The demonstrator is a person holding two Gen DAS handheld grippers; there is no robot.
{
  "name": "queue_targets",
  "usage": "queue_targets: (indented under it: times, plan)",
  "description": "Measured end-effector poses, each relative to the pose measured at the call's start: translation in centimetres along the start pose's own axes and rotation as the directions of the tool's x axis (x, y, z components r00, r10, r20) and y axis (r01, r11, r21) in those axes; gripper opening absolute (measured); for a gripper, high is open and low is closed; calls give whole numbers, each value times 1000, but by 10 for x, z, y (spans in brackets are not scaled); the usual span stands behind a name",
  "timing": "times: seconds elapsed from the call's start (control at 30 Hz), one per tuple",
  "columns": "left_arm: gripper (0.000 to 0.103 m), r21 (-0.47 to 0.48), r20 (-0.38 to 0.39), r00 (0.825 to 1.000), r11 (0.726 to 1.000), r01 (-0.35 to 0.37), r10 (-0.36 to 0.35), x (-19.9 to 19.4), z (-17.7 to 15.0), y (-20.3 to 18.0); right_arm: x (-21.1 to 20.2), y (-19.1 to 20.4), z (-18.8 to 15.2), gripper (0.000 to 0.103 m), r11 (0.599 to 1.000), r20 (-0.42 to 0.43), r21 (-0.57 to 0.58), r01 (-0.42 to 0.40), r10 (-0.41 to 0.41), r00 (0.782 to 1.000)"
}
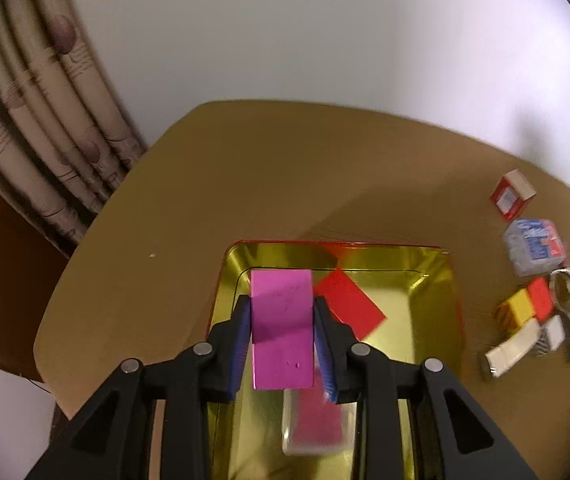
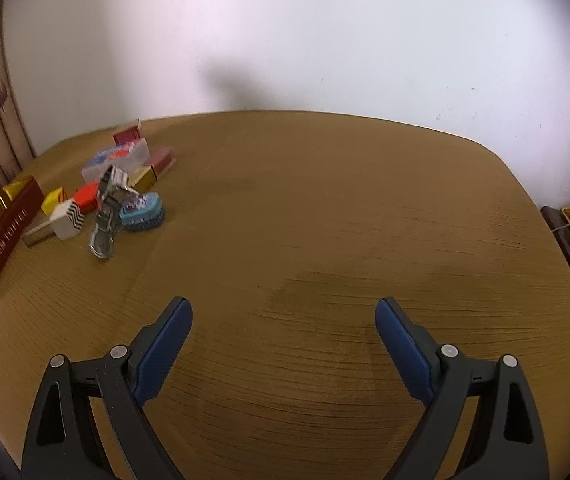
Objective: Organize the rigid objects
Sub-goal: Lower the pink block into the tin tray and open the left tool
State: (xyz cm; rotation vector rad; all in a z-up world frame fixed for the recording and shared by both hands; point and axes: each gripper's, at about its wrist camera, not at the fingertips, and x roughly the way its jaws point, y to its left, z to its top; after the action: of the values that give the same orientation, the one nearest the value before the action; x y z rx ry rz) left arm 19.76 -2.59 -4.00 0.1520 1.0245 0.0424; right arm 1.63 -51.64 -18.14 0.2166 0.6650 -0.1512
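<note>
Left gripper [image 1: 283,326]: its jaws are clamped on the two long sides of the pink block [image 1: 282,328] — the blue pads press flat faces, so the block probably cannot turn in the grasp.
Position of the block: it is held above the gold tin [image 1: 433,280], over the left part of it, not touching the floor of the tin as far as can be seen; a pink reflection lies below it.
Reason for this hold: the tin seems to be the collecting place, and the block hangs over free floor beside the red block [image 1: 351,306], which already lies inside.
Look of the block: rectangular, plain magenta, smooth faces with a few small marks, sharp edges.
Right gripper [image 2: 284,322]: jaws wide apart with nothing between them, hovering over the bare table [image 2: 325,200] — likely waiting for its turn.
Remaining things: the pile of small boxes [image 2: 65,212], a metal tool [image 2: 105,208] and a blue item [image 2: 141,210] lies on the table to the right of the tin, so the sorting looks far from complete.
</note>
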Motion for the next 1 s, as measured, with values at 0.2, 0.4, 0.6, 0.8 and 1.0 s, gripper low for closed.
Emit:
queue_targets:
  times: [0.2,0.4,0.6,0.8,1.0]
  plan:
    - [30,-15,-32,999,1000,8,-9,37,5,8,5,7,0,91,999,-24,-37,39,-40,999]
    - [30,-1,-46,999,1000,10,-10,55,1,11,10,11,1,91,997,-45,-55,55,-57,997]
    - [31,20,-52,999,1000,-11,12,63,-1,6,13,13,2,91,996,-52,-62,65,-68,996]
    - [31,12,-13,1000,1000,-19,19,42,-6,5,10,12,1,91,996,-46,-68,55,-58,997]
    - [35,-58,111,992,996,65,-59,-32,-30,-4,5,39,14,90,989,-33,-127,-70,66,997]
